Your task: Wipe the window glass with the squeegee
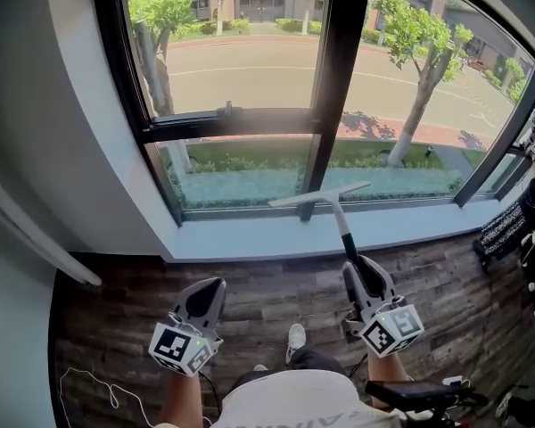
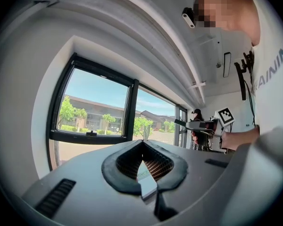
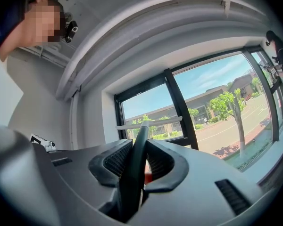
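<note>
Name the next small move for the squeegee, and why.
Probably raise the right hand-held gripper to set the squeegee blade high on the right pane: it is clamped on the handle, but the blade sits low, straddling the dark mullion.

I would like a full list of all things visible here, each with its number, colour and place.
window: one, black frame, several panes, straight ahead
squeegee: one, pale blade on a black handle, blade before the lower pane; whether it touches the glass is unclear
sill: one, pale grey, under the window
floor: one, dark wood planks, below the sill
cable: one, white, on the floor at the lower left
trees: several, green, outside along the road
shoe: one, white, on the floor between the tools
left tool: one, grey, jaws together, empty, low on the left
right tool: one, grey, jaws shut on the squeegee handle, low on the right
</note>
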A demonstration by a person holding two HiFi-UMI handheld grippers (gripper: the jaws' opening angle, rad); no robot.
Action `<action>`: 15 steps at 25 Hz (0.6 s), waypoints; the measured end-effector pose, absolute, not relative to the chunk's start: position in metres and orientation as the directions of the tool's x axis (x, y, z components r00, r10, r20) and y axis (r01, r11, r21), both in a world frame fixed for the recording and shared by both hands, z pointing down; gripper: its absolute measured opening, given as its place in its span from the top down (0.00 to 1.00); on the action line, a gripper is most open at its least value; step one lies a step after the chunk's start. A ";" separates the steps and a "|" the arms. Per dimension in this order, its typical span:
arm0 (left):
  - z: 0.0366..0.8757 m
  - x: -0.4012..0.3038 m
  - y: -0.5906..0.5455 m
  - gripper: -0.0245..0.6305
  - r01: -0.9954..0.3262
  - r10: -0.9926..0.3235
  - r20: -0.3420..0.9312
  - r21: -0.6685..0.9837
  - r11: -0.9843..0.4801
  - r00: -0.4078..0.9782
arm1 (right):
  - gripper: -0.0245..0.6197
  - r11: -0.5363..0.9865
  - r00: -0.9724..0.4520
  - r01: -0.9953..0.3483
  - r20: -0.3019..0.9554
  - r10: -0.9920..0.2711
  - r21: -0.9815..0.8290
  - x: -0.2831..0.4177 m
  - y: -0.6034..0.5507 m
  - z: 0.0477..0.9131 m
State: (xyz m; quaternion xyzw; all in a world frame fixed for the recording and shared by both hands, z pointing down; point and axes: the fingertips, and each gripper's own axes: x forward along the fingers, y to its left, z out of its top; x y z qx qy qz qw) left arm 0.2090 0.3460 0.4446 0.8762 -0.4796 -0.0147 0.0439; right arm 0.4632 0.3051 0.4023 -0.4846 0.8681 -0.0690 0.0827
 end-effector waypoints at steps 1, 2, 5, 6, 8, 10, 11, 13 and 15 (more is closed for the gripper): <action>0.445 0.207 0.342 0.94 -0.839 -0.842 0.017 0.090 -0.536 0.539 | 0.81 0.525 -0.521 -0.827 -0.080 -0.850 -0.199 0.459 0.300 0.402; 0.446 0.205 0.338 0.94 -0.839 -0.842 0.017 0.089 -0.537 0.540 | 0.81 0.528 -0.523 -0.825 -0.082 -0.848 -0.199 0.455 0.293 0.402; 0.448 0.196 0.321 0.94 -0.846 -0.848 0.019 0.079 -0.528 0.530 | 0.81 0.532 -0.526 -0.821 -0.085 -0.846 -0.206 0.446 0.268 0.405; 0.448 0.192 0.315 0.94 -0.850 -0.852 0.019 0.079 -0.520 0.523 | 0.81 0.533 -0.528 -0.820 -0.085 -0.845 -0.210 0.444 0.259 0.406; 0.448 0.185 0.302 0.94 -0.859 -0.861 0.018 0.083 -0.505 0.508 | 0.81 0.536 -0.532 -0.815 -0.084 -0.843 -0.219 0.440 0.240 0.408; 0.447 0.180 0.288 0.94 -0.867 -0.869 0.023 0.082 -0.492 0.495 | 0.81 0.545 -0.540 -0.807 -0.087 -0.837 -0.229 0.435 0.220 0.408; 0.447 0.178 0.280 0.94 -0.870 -0.871 0.027 0.082 -0.487 0.490 | 0.81 0.550 -0.545 -0.803 -0.089 -0.833 -0.231 0.433 0.210 0.408; 0.448 0.177 0.263 0.94 -0.873 -0.874 0.033 0.082 -0.480 0.484 | 0.81 0.556 -0.552 -0.798 -0.088 -0.829 -0.232 0.431 0.189 0.408; 0.445 0.181 0.244 0.94 -0.877 -0.878 0.035 0.077 -0.474 0.477 | 0.81 0.556 -0.554 -0.798 -0.081 -0.829 -0.231 0.436 0.169 0.408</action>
